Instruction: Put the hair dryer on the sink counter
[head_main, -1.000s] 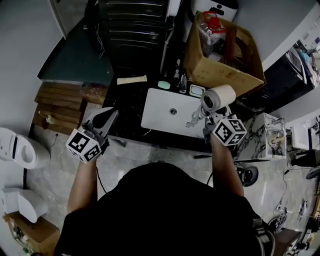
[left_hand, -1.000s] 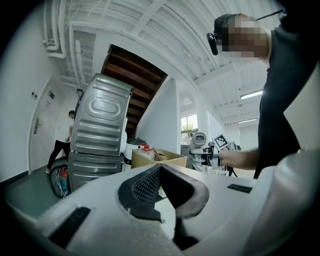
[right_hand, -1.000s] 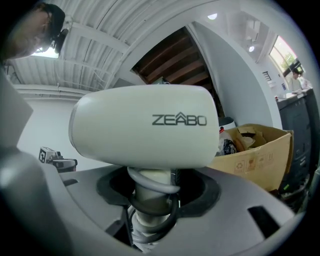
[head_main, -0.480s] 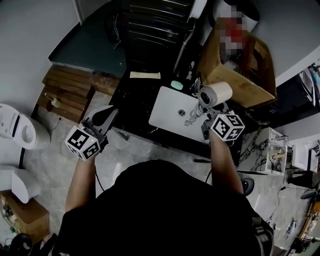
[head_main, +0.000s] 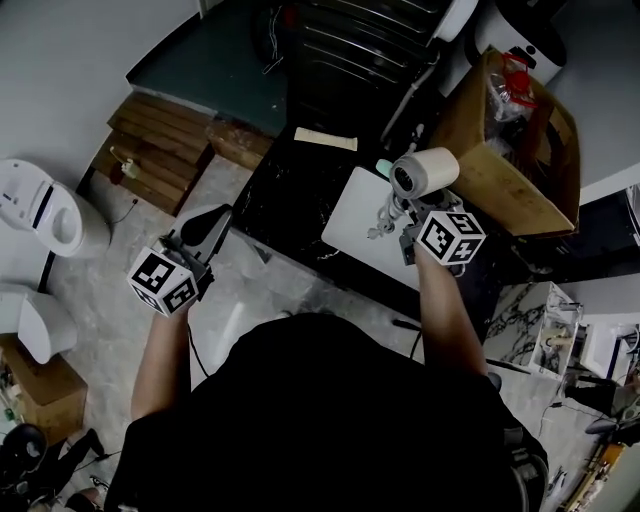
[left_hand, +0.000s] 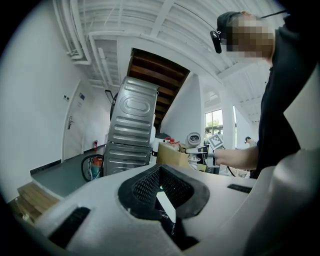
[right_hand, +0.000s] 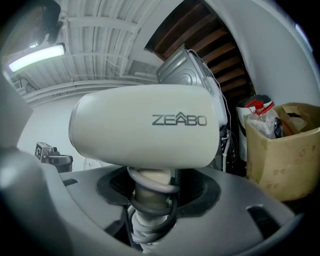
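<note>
A cream hair dryer (head_main: 422, 175) stands upright over the right part of the white sink basin (head_main: 355, 215), which is set in the black counter (head_main: 285, 190). My right gripper (head_main: 405, 218) is shut on its handle, which has the grey cord wound round it. In the right gripper view the dryer's barrel (right_hand: 145, 125) lies across the picture above the jaws of the right gripper (right_hand: 150, 200). My left gripper (head_main: 205, 228) hangs left of the counter over the floor, its jaws together and empty. From the left gripper (left_hand: 160, 200) the dryer (left_hand: 194, 139) shows far off.
A cardboard box (head_main: 510, 170) with a bottle stands at the counter's right end. A dark metal appliance (head_main: 370, 50) stands behind the counter. Wooden pallets (head_main: 160, 140) and a white toilet (head_main: 40, 205) are on the left floor. Small items lie by the sink's far edge.
The whole scene has slid right and down in the head view. The hair dryer stays in my right gripper above the sink. My left gripper has hardly moved.
</note>
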